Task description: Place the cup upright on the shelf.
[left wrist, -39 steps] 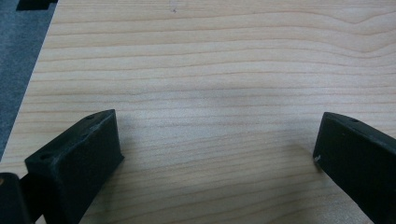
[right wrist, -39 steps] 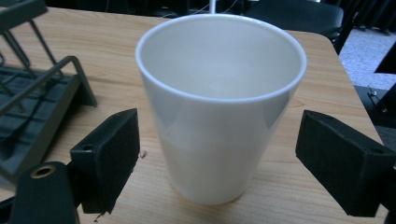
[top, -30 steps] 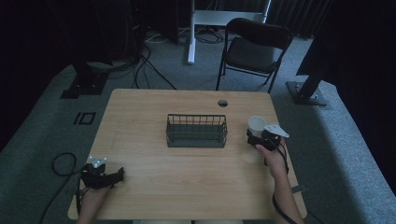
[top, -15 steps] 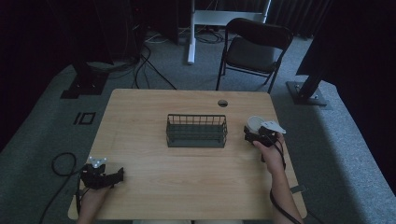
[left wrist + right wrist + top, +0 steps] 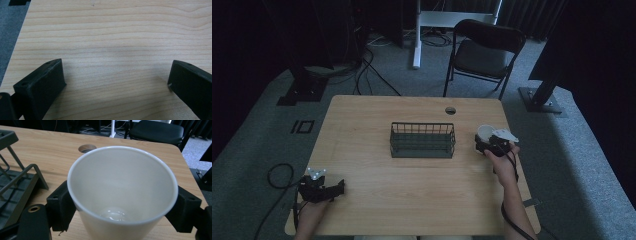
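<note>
I see the bench (image 5: 377, 175) as pale wood with a fine, even grain and a matt, smooth face; the cup (image 5: 120, 195) in my right gripper (image 5: 122, 212) looks like glazed white ceramic, glossy, with a wet-looking sheen at its bottom; the jaws gripping it are matt black plastic, faintly rough, as are those of my left gripper (image 5: 115, 82); left of the cup the basket (image 5: 422, 140) is thin dark wire, dull-coated; beyond the cup the chair (image 5: 484, 50) has a dark, cloth-like seat.
</note>
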The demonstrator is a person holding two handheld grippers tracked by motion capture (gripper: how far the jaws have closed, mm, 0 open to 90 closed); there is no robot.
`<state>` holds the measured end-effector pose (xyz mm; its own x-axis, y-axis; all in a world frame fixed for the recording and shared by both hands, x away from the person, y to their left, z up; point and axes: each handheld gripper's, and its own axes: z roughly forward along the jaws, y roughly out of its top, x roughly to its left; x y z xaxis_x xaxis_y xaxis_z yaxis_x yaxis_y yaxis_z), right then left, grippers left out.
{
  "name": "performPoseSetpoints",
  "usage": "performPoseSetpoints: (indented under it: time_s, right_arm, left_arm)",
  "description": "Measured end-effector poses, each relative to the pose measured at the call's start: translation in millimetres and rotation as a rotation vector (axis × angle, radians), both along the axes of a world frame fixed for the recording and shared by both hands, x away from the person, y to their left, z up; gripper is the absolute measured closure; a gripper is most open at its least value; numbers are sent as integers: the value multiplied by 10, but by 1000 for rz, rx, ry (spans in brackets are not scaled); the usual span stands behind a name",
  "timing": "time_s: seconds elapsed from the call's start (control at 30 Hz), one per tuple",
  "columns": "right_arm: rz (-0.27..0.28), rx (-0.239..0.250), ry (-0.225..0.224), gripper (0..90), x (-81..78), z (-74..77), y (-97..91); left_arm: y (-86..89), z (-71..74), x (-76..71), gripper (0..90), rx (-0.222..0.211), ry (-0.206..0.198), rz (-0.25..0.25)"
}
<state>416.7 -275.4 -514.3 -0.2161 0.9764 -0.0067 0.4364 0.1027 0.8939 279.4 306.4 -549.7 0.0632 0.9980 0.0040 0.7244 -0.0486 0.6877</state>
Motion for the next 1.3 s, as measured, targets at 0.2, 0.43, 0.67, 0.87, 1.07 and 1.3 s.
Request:
performPoseSetpoints:
  time_s: [0.2, 0.43, 0.67, 0.87, 1.07, 1.3]
  right_arm:
    - [15, 38, 14, 207, -55, 28, -23]
    - [32, 42, 9, 207, -106, 123, -44]
    - [66, 53, 1, 207, -143, 219, -28]
    - [117, 69, -20, 207, -190, 328, 11]
    - [142, 66, -34, 208, -212, 450, 57]
    - [170, 65, -51, 207, -215, 606, 114]
  left_arm:
    - [0, 0, 0, 10, 0, 0, 0]
    - [0, 0, 0, 10, 0, 0, 0]
    - [0, 0, 0, 9, 0, 0, 0]
    - [0, 0, 0, 10, 0, 0, 0]
    - [0, 0, 0, 9, 0, 0, 0]
    - [0, 0, 0, 10, 0, 0, 0]
